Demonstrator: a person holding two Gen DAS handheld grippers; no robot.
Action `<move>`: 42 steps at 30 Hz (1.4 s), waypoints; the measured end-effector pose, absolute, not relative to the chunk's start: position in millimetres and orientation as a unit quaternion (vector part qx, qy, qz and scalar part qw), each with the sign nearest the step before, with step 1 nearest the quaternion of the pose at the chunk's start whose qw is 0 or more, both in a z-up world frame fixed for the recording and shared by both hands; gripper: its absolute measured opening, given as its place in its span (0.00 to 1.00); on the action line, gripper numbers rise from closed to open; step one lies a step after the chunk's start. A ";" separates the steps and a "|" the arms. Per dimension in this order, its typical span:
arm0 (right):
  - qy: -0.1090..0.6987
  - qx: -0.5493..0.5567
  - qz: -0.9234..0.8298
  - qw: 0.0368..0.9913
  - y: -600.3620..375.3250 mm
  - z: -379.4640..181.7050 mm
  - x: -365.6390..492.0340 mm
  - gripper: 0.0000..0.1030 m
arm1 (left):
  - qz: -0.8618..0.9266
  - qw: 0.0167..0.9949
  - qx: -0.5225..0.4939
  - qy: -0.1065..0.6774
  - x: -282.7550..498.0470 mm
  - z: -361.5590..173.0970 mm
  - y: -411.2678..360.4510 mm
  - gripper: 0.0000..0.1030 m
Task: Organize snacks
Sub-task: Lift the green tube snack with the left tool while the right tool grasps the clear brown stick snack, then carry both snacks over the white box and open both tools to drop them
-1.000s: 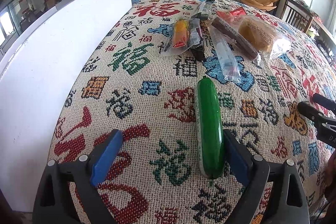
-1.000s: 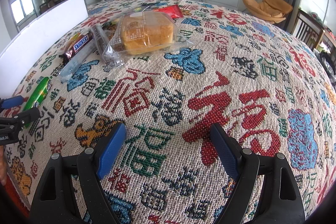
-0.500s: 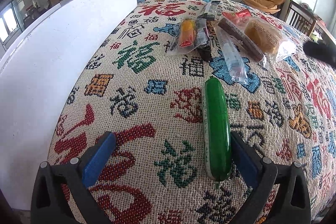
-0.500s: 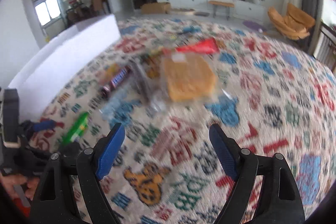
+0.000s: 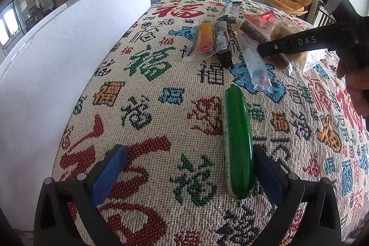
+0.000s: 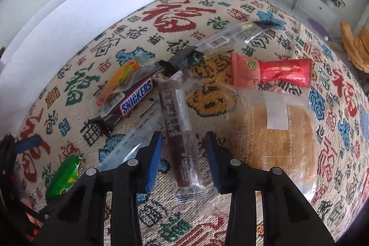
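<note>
Dark snack bar point(image 6: 178, 130) lies between the right gripper point(image 6: 182, 149) fingers, spread apart; lower squarely before clamping. Left gripper point(image 5: 184, 170) gapes beside green sausage point(image 5: 237, 142).

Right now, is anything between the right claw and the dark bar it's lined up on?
Nothing visible. The right claw is open astride the dark bar, with a clear wrapper left and the bread right, both outside its fingers.

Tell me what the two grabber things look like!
Both are black plastic. The left gripper and the right gripper each have two blue pads and small silver screws. Seen from the left camera, the right one reads "DAS" in white letters and shows a green light.
</note>
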State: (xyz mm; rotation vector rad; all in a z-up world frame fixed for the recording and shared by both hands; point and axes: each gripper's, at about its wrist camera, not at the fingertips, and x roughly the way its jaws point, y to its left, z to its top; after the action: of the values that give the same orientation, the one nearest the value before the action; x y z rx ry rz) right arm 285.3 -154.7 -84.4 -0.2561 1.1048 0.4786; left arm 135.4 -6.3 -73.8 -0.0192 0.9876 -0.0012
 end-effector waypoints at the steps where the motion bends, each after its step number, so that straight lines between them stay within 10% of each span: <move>1: 0.522 -0.115 0.224 0.815 -155.3 -84.9 283.8 0.21 | -0.002 0.882 -0.013 0.472 133.8 -72.3 -5.0 0.97; 10: 0.543 -0.020 0.242 0.804 -170.9 -71.8 223.2 0.19 | -0.036 0.886 -0.071 0.456 124.5 -61.2 9.4 0.23; 18: 0.549 0.102 0.233 0.796 -218.0 -72.7 178.4 0.19 | -0.074 0.885 -0.147 0.436 115.1 -52.7 28.6 0.21; 31: 0.554 -0.073 0.217 0.800 -187.7 -88.0 166.9 0.18 | -0.077 0.884 -0.164 0.431 104.2 -43.4 33.8 0.21; 42: 0.486 0.133 0.331 0.798 -130.2 6.4 198.9 0.18 | -0.054 0.901 -0.272 0.335 70.5 57.3 131.7 0.21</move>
State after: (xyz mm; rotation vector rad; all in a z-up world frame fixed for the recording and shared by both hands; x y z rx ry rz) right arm 198.9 -130.2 6.4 0.2850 1.0431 0.7101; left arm 70.5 131.7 57.3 -0.5632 0.6926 -0.1124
